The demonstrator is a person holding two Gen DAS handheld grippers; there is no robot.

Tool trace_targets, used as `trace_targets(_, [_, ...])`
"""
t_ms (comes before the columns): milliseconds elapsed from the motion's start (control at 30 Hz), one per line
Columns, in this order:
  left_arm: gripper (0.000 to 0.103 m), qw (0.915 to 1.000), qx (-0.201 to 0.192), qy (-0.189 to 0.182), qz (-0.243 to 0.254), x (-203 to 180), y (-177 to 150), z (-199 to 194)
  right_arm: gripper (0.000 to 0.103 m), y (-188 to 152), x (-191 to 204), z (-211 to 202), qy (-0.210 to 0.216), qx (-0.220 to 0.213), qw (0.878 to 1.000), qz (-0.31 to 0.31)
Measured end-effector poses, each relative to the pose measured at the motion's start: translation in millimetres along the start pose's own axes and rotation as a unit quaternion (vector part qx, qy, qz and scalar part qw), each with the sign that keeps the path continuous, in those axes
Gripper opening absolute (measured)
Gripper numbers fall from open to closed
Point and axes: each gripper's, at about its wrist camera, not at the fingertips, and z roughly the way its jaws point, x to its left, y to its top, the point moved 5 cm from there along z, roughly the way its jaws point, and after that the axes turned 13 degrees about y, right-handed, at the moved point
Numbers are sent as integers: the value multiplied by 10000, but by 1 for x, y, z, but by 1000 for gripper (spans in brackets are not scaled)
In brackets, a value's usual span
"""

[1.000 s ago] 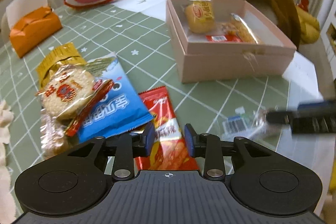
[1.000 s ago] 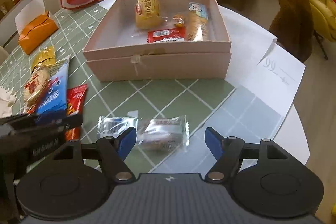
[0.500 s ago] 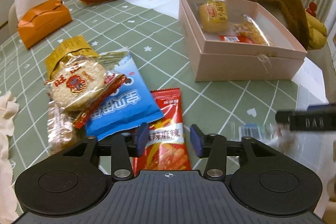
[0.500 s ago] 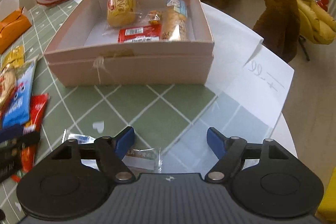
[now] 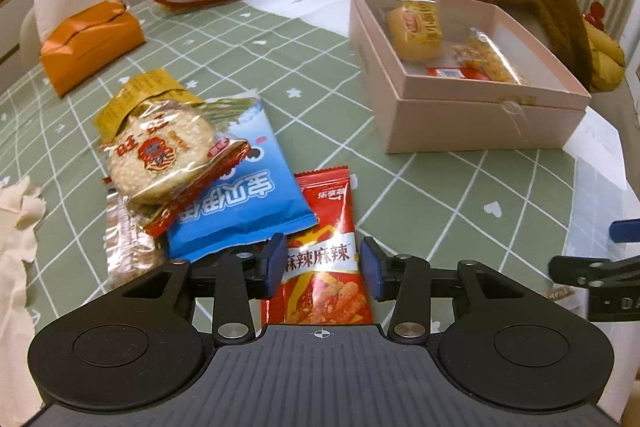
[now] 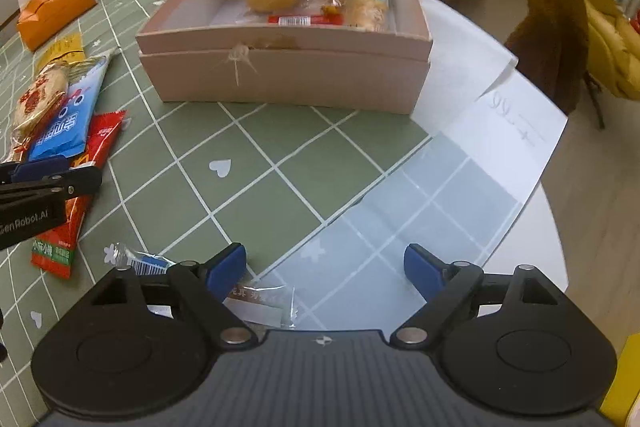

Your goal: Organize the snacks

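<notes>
The left gripper [image 5: 323, 263] is closing astride one red packet [image 5: 326, 259], pads not yet pressing. The right gripper [image 6: 325, 269] is opening over one clear wrapper [image 6: 260, 301]. Farther left lie one blue bag [image 5: 240, 187], one rice cracker [image 5: 160, 151] and one gold packet [image 5: 132, 95]. Beyond, the pink box [image 6: 288, 75] holds about four snacks.

My right tongs [image 6: 325, 269] have spread wider and are opening, the clear wrapped snack [image 6: 260, 301] now by their left pad; my left tongs [image 5: 323, 261] are closing around the red packet [image 5: 322, 255].
</notes>
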Motion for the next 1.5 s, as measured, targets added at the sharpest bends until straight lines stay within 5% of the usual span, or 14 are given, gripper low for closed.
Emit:
trace_targets(133, [49, 10000, 65, 17, -22, -1, 2, 1, 87, -2, 10, -15, 147, -192, 9988, -428])
trace_targets(300, [55, 9998, 136, -85, -89, -3, 4, 3, 87, -12, 28, -14, 972, 225, 9937, -502])
trace_targets(433, [55, 9997, 132, -151, -159, -1, 2, 3, 87, -17, 43, 0, 1185, 393, 9913, -407])
trace_targets(733, [55, 9946, 253, -632, -788, 22, -2, -4, 91, -10, 61, 18, 844, 291, 9935, -704])
trace_targets(967, [54, 9932, 329, -540, -977, 37, -10, -7, 91, -2, 47, 22, 572, 108, 9966, -586])
trace_targets(1367, [54, 9952, 291, -554, -749, 34, -17, -2, 93, 3, 29, 24, 335, -65, 9989, -336])
trace_targets(1500, [65, 9960, 105, -823, -329, 19, -17, -3, 94, 3, 22, 22, 278, -119, 9992, -245])
